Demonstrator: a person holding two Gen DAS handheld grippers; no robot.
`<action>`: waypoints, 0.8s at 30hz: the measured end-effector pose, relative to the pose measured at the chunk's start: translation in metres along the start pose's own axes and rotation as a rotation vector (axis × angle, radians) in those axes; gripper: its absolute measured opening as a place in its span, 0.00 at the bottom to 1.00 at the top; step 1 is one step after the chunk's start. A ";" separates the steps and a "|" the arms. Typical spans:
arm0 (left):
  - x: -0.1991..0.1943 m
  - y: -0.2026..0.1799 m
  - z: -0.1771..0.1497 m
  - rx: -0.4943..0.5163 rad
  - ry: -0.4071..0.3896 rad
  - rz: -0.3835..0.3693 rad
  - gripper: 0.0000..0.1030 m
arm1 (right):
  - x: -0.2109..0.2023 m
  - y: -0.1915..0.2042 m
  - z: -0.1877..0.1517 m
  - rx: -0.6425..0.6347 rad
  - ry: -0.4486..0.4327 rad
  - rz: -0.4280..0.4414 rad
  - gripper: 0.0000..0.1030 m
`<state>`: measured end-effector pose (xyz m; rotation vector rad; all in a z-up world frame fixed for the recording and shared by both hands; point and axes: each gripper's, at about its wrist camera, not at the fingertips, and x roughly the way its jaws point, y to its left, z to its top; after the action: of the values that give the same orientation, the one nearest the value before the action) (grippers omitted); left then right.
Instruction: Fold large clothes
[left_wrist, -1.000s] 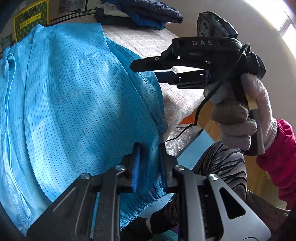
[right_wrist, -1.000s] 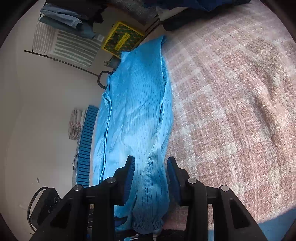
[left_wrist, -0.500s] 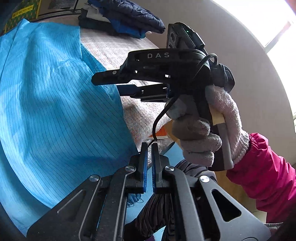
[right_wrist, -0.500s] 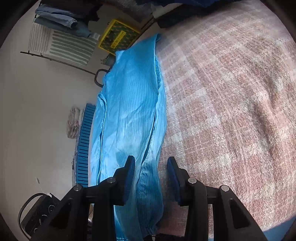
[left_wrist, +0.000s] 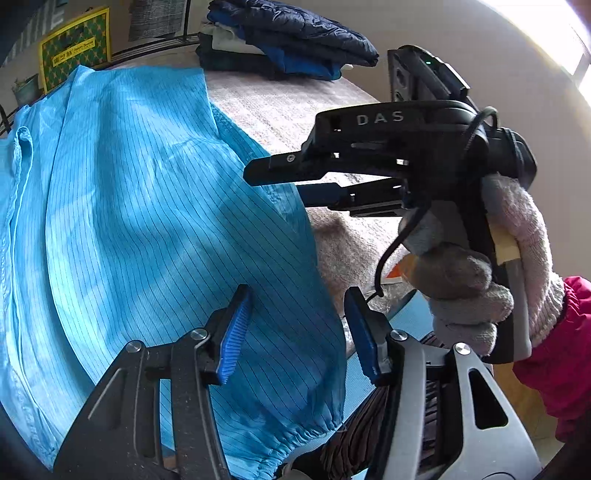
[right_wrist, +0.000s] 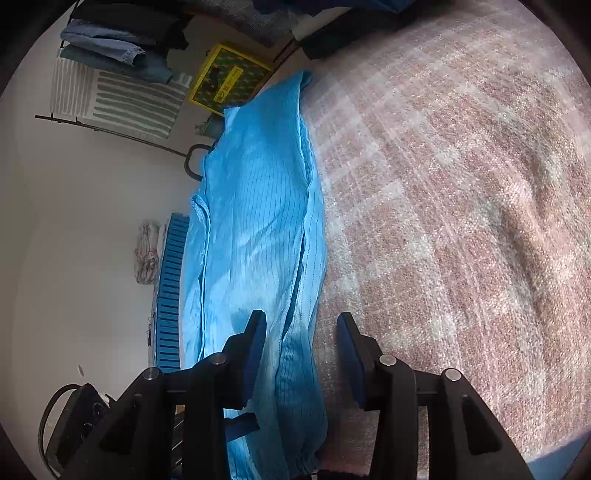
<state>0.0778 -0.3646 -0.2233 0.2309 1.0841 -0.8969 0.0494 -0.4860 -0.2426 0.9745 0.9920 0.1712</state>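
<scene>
A bright blue pinstriped garment (left_wrist: 129, 221) lies in a long strip on the left side of a pink woven bed cover (right_wrist: 443, 221). Its gathered cuff (left_wrist: 288, 439) hangs over the near edge. My left gripper (left_wrist: 299, 332) hovers over that end, its jaws opening. The cloth lies under and between the blue pads, which do not press on it. My right gripper (right_wrist: 301, 350) stands over the garment's (right_wrist: 255, 221) right edge, jaws apart and opening a little, gripping nothing. In the left wrist view the right gripper (left_wrist: 273, 182) reaches in from the right, held by a gloved hand (left_wrist: 465, 288).
A stack of folded dark clothes (left_wrist: 291, 44) sits at the far end of the bed. Left of the bed are a yellow-green box (right_wrist: 229, 77), a blue slatted crate (right_wrist: 170, 295) and a rack of hanging clothes (right_wrist: 118, 99). A pink sleeve (left_wrist: 554, 350) is at the right.
The left jaws held the garment's edge a second ago, were shut and empty half a second ago, and now stand wide apart above the cuff. The right gripper has barely moved.
</scene>
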 end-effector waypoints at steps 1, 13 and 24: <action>0.007 0.005 0.002 -0.019 0.009 0.008 0.38 | 0.002 0.004 0.002 0.000 -0.001 -0.001 0.42; -0.001 0.026 0.005 -0.100 -0.045 -0.166 0.04 | 0.015 0.018 0.011 -0.035 0.017 -0.028 0.44; -0.054 0.070 -0.011 -0.176 -0.161 -0.126 0.07 | 0.018 0.049 0.005 -0.187 -0.037 -0.261 0.01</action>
<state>0.1128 -0.2860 -0.2006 -0.0554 1.0291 -0.9098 0.0779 -0.4511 -0.2157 0.6691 1.0399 0.0273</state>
